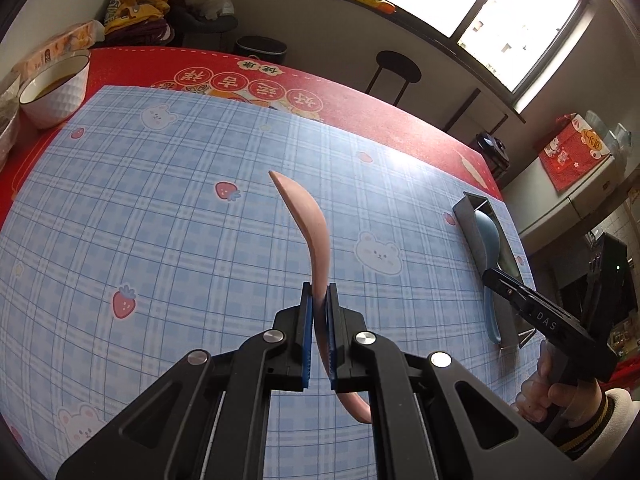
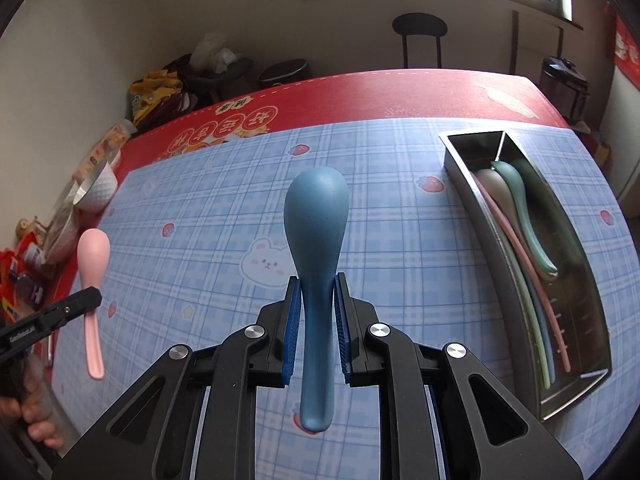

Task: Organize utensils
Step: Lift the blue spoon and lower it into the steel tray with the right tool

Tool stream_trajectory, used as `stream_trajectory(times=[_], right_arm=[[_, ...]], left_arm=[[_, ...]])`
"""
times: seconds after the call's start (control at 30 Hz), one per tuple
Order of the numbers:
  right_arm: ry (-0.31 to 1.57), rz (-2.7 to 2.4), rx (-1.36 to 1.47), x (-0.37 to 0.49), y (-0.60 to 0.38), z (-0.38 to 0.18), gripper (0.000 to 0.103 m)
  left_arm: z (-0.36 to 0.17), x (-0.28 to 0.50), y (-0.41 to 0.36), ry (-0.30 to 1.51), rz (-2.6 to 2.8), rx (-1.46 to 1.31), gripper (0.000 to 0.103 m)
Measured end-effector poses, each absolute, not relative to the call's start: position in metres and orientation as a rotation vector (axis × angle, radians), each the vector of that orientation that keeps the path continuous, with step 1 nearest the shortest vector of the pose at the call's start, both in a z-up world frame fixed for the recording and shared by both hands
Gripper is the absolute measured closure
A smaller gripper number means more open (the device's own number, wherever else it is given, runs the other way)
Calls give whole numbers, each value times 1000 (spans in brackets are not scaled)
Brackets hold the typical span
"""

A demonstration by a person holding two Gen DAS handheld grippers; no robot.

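Pink spoon pinched in my L gripper, blue spoon in R gripper; both lifted, I reckon for steel tray, far right.

We look down along each gripper's fingers from close above the blue plaid tablecloth, facing the far window; both views share the rectangular steel utensil tray and the white textured bowl
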State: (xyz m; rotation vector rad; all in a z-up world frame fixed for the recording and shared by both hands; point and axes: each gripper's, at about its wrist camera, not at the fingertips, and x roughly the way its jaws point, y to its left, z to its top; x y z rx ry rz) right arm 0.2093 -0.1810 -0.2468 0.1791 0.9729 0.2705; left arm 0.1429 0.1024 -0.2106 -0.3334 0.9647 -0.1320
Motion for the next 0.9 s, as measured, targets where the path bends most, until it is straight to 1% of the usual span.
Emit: stream_trajectory(times=[0.43,0.73,0.9], right_arm=[[924,184,202,200,-283,-233,86],[963,144,162,238,-337,-247,86],[991,180,116,268,-341,-260,86]], left_arm=[[-182,152,36,921,-156,-270,97],[-184,155,12,926,-114,-262,97],[-189,151,7,941,-69,-261,97]])
